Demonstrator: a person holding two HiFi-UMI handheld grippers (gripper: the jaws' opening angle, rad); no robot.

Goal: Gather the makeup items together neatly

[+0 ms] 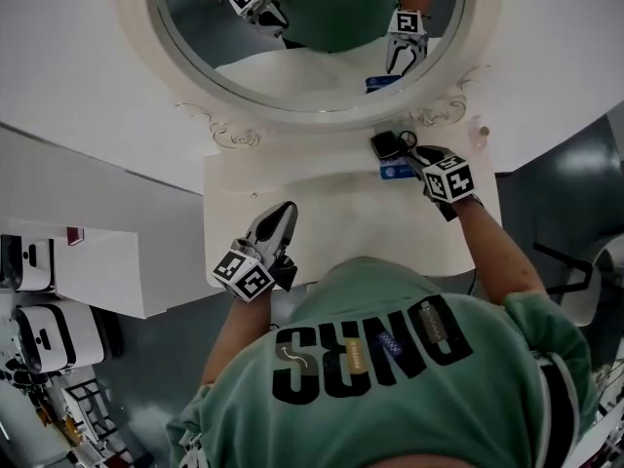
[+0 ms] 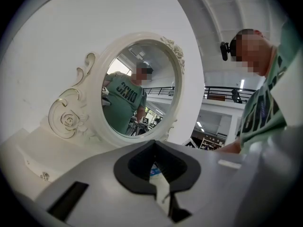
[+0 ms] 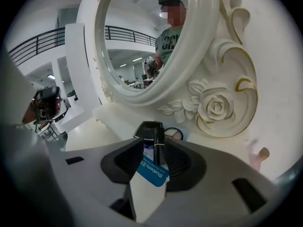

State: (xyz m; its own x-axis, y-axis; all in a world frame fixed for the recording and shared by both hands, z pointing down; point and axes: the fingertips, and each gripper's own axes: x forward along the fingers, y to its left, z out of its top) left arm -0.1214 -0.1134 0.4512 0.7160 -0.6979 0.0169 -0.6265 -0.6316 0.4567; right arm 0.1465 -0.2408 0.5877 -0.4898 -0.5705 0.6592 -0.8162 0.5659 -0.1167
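Note:
At the mirror's foot on the white dressing table (image 1: 331, 217) lie a black compact (image 1: 387, 144) and a blue-and-white sachet (image 1: 395, 172). My right gripper (image 1: 410, 157) points down at them. In the right gripper view its jaws (image 3: 150, 143) stand apart over the sachet (image 3: 152, 173). A black tube with a gold ring (image 3: 159, 148) rises in the gap in front of the black compact (image 3: 148, 129), and I see no pad pressing on it. A round open palette (image 3: 174, 134) lies just behind. My left gripper (image 1: 285, 211), shut and empty (image 2: 154, 143), is over the table's near left part.
A round mirror (image 1: 312, 27) in an ornate white frame (image 3: 215, 103) stands along the table's back. A small knob (image 3: 260, 154) sticks up at the right of the frame. The table's front edge runs close to the person's body. White cabinets (image 1: 88, 261) stand to the left.

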